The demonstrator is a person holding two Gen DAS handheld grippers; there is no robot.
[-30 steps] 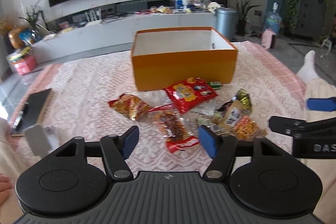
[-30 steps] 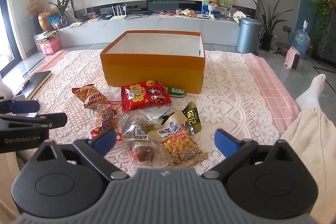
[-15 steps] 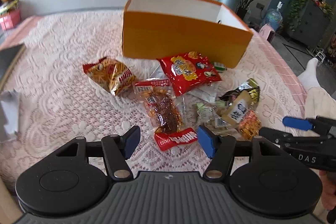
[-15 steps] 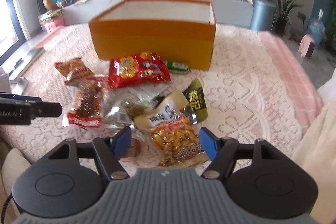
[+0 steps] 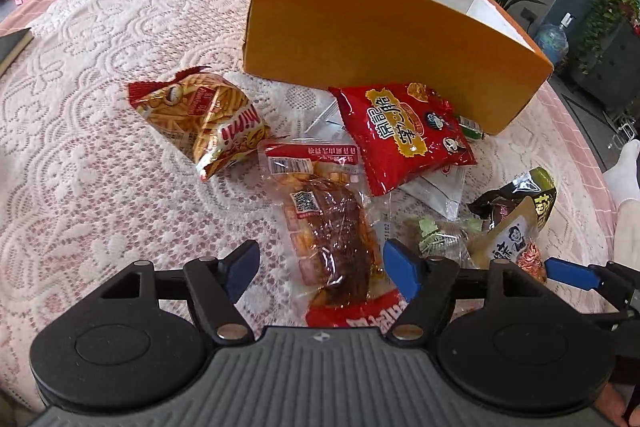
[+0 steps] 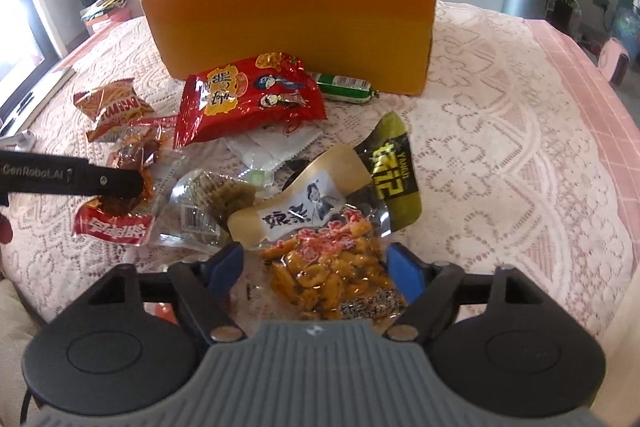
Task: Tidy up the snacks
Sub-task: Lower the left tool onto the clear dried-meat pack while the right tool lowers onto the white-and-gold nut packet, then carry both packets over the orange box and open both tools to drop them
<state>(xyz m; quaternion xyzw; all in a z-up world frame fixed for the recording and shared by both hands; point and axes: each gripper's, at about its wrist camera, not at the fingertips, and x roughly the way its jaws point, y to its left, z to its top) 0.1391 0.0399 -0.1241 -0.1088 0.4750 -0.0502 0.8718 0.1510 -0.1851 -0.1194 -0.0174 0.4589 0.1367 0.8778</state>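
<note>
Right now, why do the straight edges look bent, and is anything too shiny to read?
Left wrist view: the fisheye lens bows the orange box; glare streaks the red snack bag. Right wrist view: the room's edges curve and the window at left is washed out.

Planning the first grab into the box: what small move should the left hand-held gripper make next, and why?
Probably lower the left hand-held gripper a little and close: its jaws have just been opening and straddle the clear meat-snack packet without pressing it; the orange box waits behind.
</note>
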